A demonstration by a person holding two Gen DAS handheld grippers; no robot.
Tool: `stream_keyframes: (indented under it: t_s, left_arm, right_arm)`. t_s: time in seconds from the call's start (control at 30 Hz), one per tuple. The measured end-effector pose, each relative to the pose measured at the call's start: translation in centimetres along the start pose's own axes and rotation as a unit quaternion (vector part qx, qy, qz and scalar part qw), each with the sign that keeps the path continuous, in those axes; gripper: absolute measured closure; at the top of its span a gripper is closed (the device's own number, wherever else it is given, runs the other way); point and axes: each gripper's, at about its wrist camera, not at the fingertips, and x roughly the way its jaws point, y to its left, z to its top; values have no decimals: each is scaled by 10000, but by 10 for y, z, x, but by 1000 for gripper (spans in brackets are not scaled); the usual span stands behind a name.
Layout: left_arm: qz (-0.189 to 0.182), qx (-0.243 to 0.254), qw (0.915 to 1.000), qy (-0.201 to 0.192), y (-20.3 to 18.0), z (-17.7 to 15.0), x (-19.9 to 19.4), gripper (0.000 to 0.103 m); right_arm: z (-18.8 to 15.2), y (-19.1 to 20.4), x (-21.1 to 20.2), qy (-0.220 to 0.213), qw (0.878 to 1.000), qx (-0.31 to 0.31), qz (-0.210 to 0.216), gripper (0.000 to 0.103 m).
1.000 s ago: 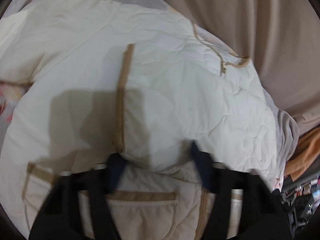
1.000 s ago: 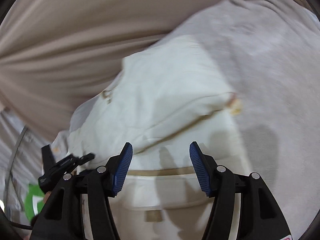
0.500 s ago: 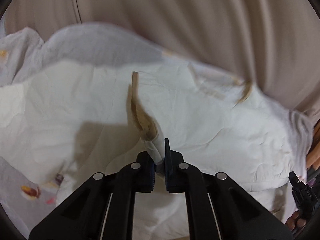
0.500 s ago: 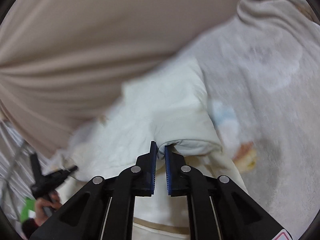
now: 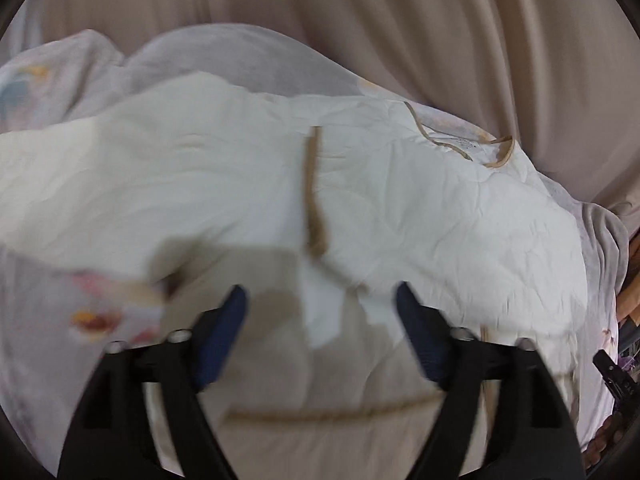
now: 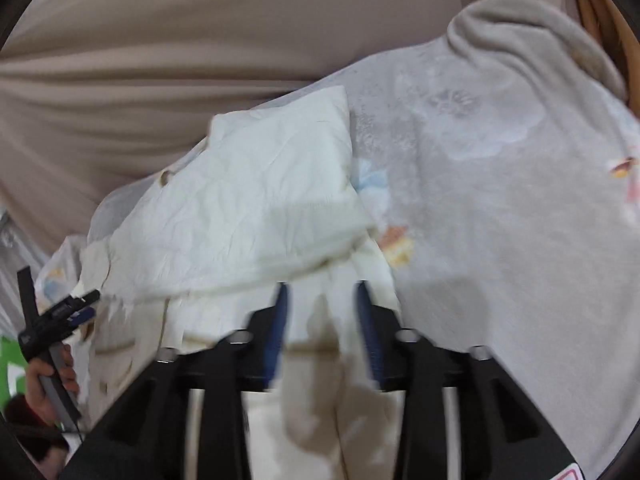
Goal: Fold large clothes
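Inspector A: Item under inspection is the cream quilted jacket (image 5: 420, 208). It lies spread on the grey floral blanket (image 5: 240, 64), with a beige curtain (image 5: 320, 8) hanging behind the blanket's far edge.

Inspector B: Confirmed. The tan-trimmed neckline (image 5: 460, 148) sits at the jacket's far right in the left wrist view. A tan binding strip (image 5: 314, 188) runs down the jacket's middle toward the camera.

Inspector A: State of the left gripper (image 5: 320, 332)?

Inspector B: Its jaws stand wide apart with nothing between them. It hangs over the jacket's near portion, where a tan-edged seam (image 5: 328, 404) crosses below the fingers. The view is blurred there, so contact with the cloth cannot be judged.

Inspector A: And the right gripper (image 6: 322, 320)?

Inspector B: Its jaws are parted to a moderate gap and hold nothing. It is over the jacket's near edge. A folded cream section of the jacket (image 6: 256, 208) lies just beyond its fingertips, doubled over the layer beneath.

Inspector A: Anything else near the jacket?

Inspector B: In the right wrist view the left gripper (image 6: 60, 312) shows at the jacket's left side, held in the person's left hand (image 6: 50, 380). The blanket extends well to the jacket's right.
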Motion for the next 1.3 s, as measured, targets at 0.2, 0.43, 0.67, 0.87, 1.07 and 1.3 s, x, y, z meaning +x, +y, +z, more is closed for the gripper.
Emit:
stream_keyframes:
  t_s: [0.2,0.43,0.67,0.87,1.07,1.3]
  left_arm:
    - [243,-956,9924,732,87,-92,-66,12]
    - [22,-1320,9848,1126,104,-156,-80,33]
    - [-310,-939,9882,1166,76,-156,-106,90]
    - [-298,-407,9844,1687,71,-224,-169,91]
    - [181,-337,9766,2115,66,-292,-209,80]
    - [-82,-202,9992,342,27,-165,-240,59]
  right_arm:
    - [-111,-30,-47,1154,9930,39,-260,43]
    - [-148,-38,-54,1339,9896,495,-181,51]
    - [-146,-27,-94,1027,9926,615,211,99]
    - [-181,-46,-158,1446,9888,378,-16,99]
    - [-245,-76,-199,2378,9698,254,-485,91]
    - [-132,-55,-215,652,9958,117,-633,81]
